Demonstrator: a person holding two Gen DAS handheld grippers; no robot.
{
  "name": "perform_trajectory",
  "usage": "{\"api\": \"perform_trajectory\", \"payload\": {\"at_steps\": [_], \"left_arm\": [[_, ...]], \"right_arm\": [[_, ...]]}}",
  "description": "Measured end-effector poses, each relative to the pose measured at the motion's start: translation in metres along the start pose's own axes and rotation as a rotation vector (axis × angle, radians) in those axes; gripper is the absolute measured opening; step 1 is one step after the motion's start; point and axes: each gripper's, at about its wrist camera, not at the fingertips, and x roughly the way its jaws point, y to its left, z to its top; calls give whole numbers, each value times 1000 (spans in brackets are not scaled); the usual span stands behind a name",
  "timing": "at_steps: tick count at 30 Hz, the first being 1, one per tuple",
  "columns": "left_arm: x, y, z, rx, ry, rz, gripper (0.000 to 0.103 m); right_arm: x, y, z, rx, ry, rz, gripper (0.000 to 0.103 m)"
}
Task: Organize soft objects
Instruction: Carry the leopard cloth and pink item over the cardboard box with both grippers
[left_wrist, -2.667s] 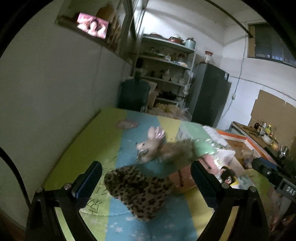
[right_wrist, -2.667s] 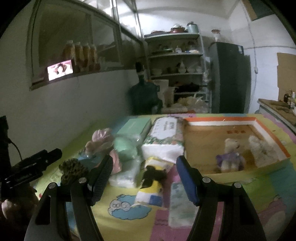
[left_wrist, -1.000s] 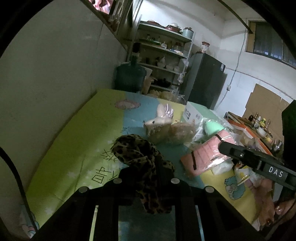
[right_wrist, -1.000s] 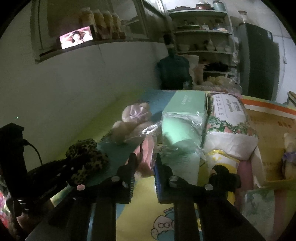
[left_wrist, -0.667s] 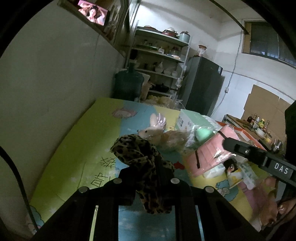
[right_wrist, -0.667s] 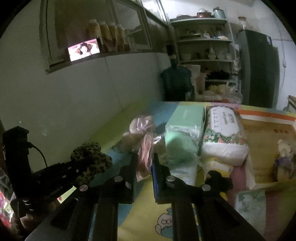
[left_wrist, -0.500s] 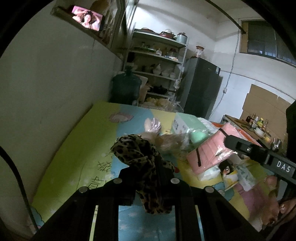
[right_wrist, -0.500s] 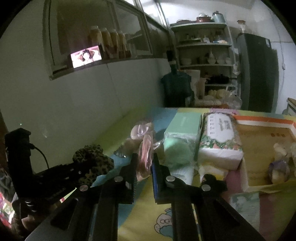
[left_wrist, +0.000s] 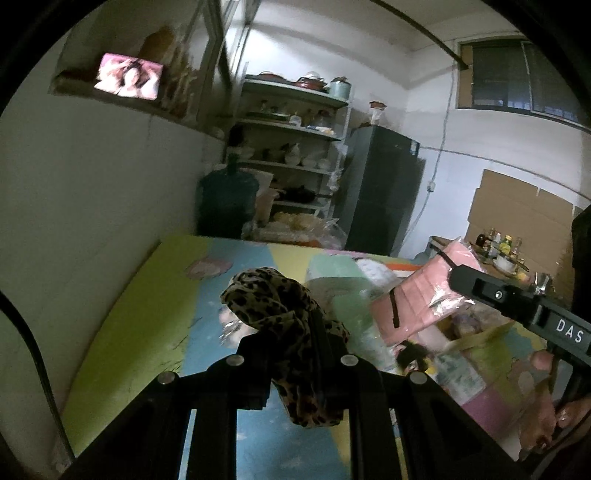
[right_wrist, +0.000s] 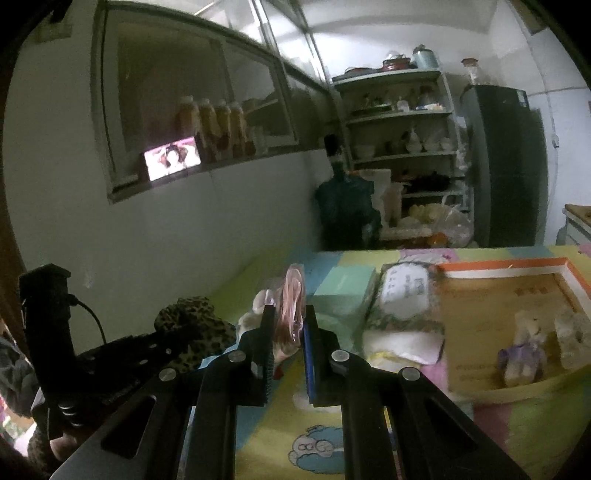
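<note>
The left gripper (left_wrist: 295, 354) is pinching a crumpled leopard-print cloth (left_wrist: 284, 314); the right gripper (right_wrist: 289, 347) is pinching a pink plastic-wrapped pack (right_wrist: 291, 302), with the orange-rimmed cardboard box (right_wrist: 495, 266) lying right of it, nearer the right hand.

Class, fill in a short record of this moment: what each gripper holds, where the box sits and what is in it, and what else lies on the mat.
left gripper: shut on leopard cloth
right gripper: shut on pink pack
box: on mat, right side, open
in box: two small plush toys
also on mat: green box, tissue pack
</note>
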Motion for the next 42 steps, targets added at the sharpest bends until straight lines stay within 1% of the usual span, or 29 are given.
{"api": "perform_trajectory", "payload": {"at_steps": [6,13,20,24,28,37,42], "left_arm": [[6,-26,14,31,-16,-47,18],[20,-63,26,70,-15,-115,18],[39,-100,38,108,-13,-189,18],[51,-116,44,114,-8,-227,18],[65,-132,48,117,6,-254,18],[105,-174,56,132,65,-316,18],[129,-195,57,136,99,-343,18]], "right_arm": [[-19,-18,4,26,-42,-30,13],[-42,-44,7,62,-85,-85,13],[-67,-78,8,104,-132,-142,13],[-79,-99,10,125,-156,-173,13],[-90,-120,14,143,-183,-206,13],[-108,-168,14,203,-230,-255,13],[-110,-194,16,238,-237,-272,13]]}}
